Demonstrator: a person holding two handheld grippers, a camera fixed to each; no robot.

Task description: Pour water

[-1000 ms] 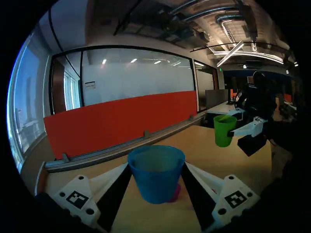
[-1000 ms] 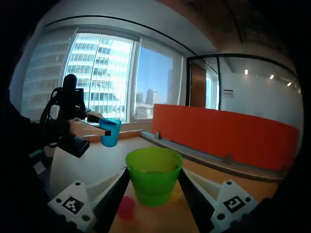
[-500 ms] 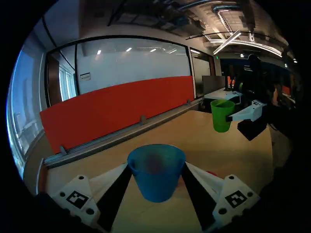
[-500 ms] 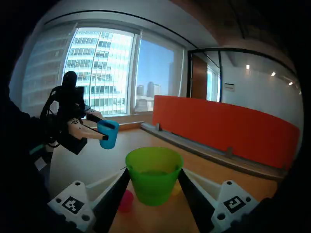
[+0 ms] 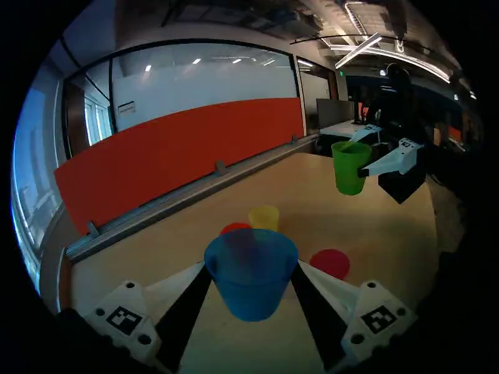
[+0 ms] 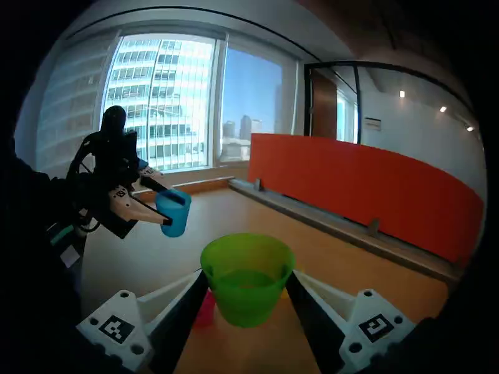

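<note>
My left gripper (image 5: 251, 280) is shut on a blue cup (image 5: 251, 272), held upright above the wooden table (image 5: 374, 230). In the left gripper view the green cup (image 5: 349, 166) hangs far right, pinched by the right gripper (image 5: 365, 173). My right gripper (image 6: 247, 290) is shut on that green cup (image 6: 247, 278), upright, with water low inside it. In the right gripper view the blue cup (image 6: 173, 212) floats at left in the left gripper (image 6: 163, 215).
On the table (image 6: 349, 280) below stand a yellow cup (image 5: 264, 217), a red cup (image 5: 235, 228) behind the blue one, and a red disc-like cup (image 5: 330, 262). A pink cup (image 6: 205, 310) peeks beside the green one. An orange partition (image 5: 187, 146) borders the far edge; windows (image 6: 162, 112) lie beyond.
Both grippers have tilted downward, bringing more of the table into view. Yellow and red cups now show beneath the blue cup. Both cups stay gripped and upright.
</note>
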